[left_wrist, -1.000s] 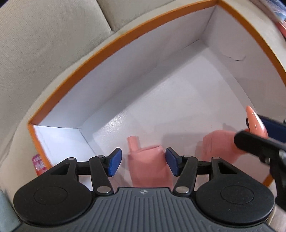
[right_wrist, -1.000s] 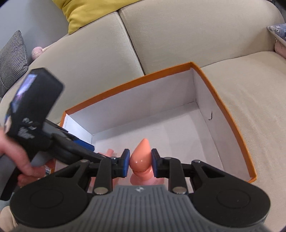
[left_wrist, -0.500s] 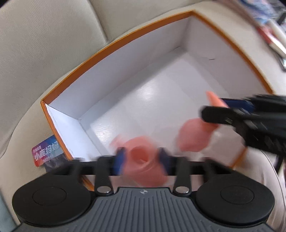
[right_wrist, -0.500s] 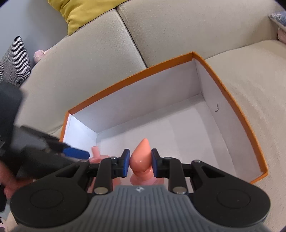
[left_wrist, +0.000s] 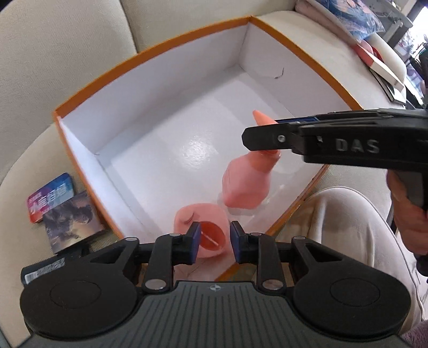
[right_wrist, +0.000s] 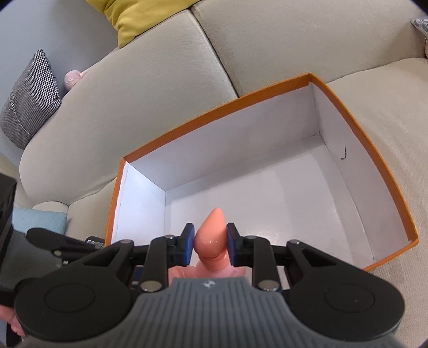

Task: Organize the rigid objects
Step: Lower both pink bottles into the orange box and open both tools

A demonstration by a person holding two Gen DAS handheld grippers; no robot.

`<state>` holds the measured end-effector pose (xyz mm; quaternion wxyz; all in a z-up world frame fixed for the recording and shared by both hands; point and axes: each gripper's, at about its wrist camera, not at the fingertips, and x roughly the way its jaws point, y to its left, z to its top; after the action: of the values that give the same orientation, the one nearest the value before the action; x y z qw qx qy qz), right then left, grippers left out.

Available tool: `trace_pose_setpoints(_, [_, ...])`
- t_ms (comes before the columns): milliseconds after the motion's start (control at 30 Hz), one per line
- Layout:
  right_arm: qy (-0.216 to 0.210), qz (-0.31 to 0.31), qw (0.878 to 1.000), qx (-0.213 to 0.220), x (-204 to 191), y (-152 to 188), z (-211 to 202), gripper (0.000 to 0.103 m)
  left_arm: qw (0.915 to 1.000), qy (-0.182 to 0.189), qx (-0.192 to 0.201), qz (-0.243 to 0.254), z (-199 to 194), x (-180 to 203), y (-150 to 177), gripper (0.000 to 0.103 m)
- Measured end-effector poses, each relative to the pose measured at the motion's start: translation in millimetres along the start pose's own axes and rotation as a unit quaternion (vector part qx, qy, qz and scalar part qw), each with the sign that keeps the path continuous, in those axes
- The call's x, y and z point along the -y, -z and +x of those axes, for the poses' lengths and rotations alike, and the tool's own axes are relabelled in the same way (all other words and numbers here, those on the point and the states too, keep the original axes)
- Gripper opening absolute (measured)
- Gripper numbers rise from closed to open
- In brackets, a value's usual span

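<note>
Over the orange-rimmed box (left_wrist: 149,57) on the beige sofa (right_wrist: 165,88), both tools are busy. The left gripper (left_wrist: 212,242) has its jaws narrowed and clamped on the open neck of a pink bottle (left_wrist: 199,222); those jaws have just been closing, and the bottle's red mouth sits right between the blue pads (left_wrist: 194,241). That bottle is low in the near corner of the box, close against its near wall. Beside it, a little further in, a second pink bottle (left_wrist: 246,184) with a pointed orange cap (right_wrist: 211,235) stands tilted on the white box floor. The right gripper (right_wrist: 210,245) has its jaws drawn in around that cap, pads pressing its sides, and in the left wrist view its black finger crosses in from the right with a hand (left_wrist: 409,214) behind it. Outside the box, on the seat to the left, lie a red-and-blue card (left_wrist: 49,196) and a dark printed booklet (left_wrist: 71,220), overlapping. A yellow cushion (right_wrist: 139,18) and a checked cushion (right_wrist: 29,101) sit at the back of the sofa.
</note>
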<state>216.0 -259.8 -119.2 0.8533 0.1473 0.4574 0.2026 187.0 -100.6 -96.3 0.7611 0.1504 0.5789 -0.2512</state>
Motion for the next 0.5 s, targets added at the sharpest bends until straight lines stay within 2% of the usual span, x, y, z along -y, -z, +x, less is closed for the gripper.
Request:
trace_pose_setpoints(100, [0.009, -0.016, 1.0, 0.002, -6, 0, 5, 0.026, 0.9996, -0.006, 0.022, -0.018, -16, -2, 15, 0.032])
trace_pose_setpoints(200, [0.022, -0.032, 0.999, 0.002, -12, 3, 11, 0.026, 0.9965, -0.032, 0.058, -0.051, -34, -9, 23, 0.032])
trace_pose_setpoints(233, [0.023, -0.035, 0.999, 0.001, -15, 4, 13, 0.026, 0.995, -0.037, 0.069, -0.061, -24, -16, 26, 0.032])
trace_pose_setpoints(300, [0.021, -0.034, 0.999, -0.003, -18, 6, 17, 0.026, 0.991, -0.046, 0.088, -0.09, -27, -21, 31, 0.034])
trace_pose_setpoints(367, [0.026, -0.042, 0.999, -0.007, -25, 9, 19, 0.026, 0.9869, -0.051, 0.098, -0.117, -36, -31, 37, 0.034])
trace_pose_setpoints(400, [0.028, -0.043, 0.999, -0.01, -27, 10, 19, 0.026, 0.9853, -0.05, 0.1, -0.129, -24, -35, 35, 0.034])
trace_pose_setpoints(500, [0.028, -0.031, 0.999, -0.028, -32, 13, 16, 0.026, 0.9816, -0.037, 0.099, -0.159, -22, -48, 43, 0.034])
